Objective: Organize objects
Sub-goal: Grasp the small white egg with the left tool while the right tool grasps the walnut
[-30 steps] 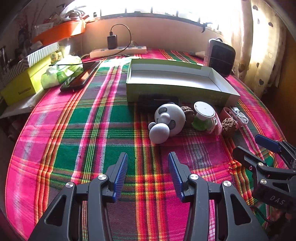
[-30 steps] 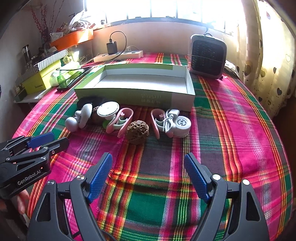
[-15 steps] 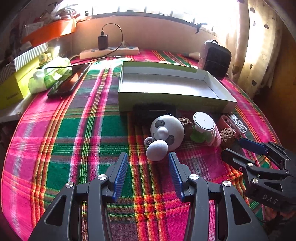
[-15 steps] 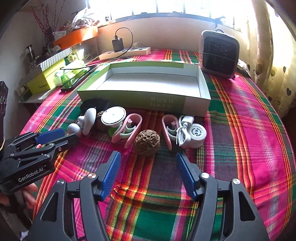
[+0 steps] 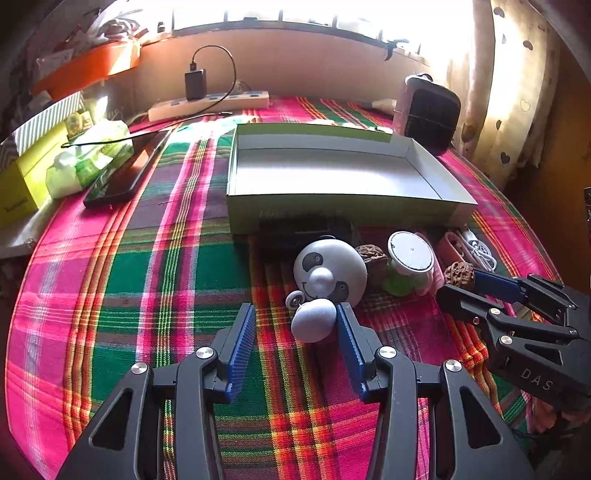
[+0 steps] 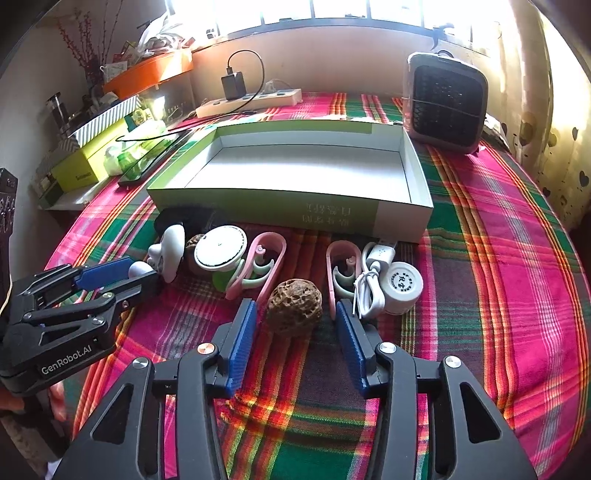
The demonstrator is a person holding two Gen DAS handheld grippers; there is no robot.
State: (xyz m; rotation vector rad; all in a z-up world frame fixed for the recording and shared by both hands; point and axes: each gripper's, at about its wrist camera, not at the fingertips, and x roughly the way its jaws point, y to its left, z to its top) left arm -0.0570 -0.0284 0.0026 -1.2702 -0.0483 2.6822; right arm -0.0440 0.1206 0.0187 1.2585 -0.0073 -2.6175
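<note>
Plaid cloth [image 6: 498, 258] open rightward | box [image 6: 258, 212] wall beyond walnut [image 6: 294, 307]

Strong daylight from the window [image 5: 325, 14] at the back — blown out to white in both views, no detail there. Glare spills onto the curtain [image 6: 535, 92] at right and the wall below the sill. The plaid tablecloth [image 5: 147, 277] is well lit, colours saturated; the box [image 6: 295, 173] interior reads pale grey, its near wall in shade. Soft short shadows fall toward the camera. Heavy fisheye bending — black vignette in the corners. Focus sharp mid-frame, slightly soft at the edges.
</note>
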